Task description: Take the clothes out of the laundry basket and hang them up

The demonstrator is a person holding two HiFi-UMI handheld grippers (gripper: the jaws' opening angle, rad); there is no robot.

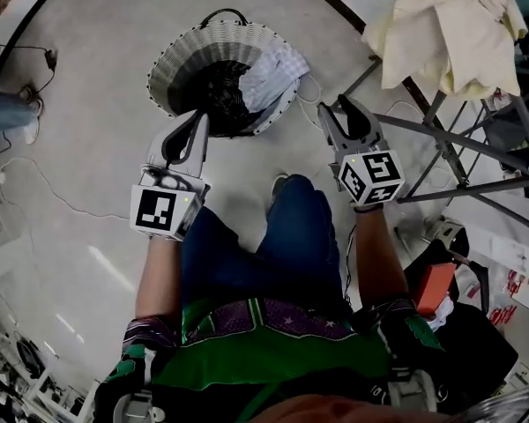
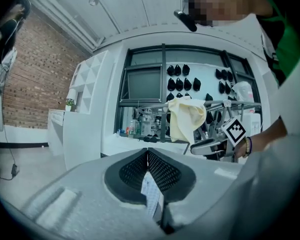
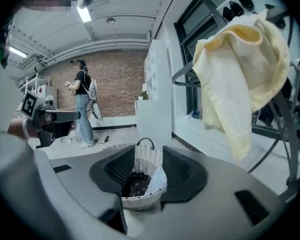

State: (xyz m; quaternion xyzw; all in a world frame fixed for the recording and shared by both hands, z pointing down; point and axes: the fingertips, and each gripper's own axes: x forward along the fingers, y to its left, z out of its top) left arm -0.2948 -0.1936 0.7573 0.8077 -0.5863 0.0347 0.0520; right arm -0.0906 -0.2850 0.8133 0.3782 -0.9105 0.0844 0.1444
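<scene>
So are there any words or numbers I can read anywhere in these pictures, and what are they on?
No word or number can be read anywhere.
The left cube, on the left hand-held gripper: a black-and-white square pattern, no letters.
The right cube, on the right hand-held gripper: the same kind of pattern, no letters.
The white packaging at the right edge of the head view: red print, too blurred to read.

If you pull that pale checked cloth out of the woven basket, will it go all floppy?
Probably floppy: the pale checked cloth lies crumpled and drapes over the rim of the white woven basket. It looks thin, so likely light, and may drag the dark clothes beside it.
</scene>
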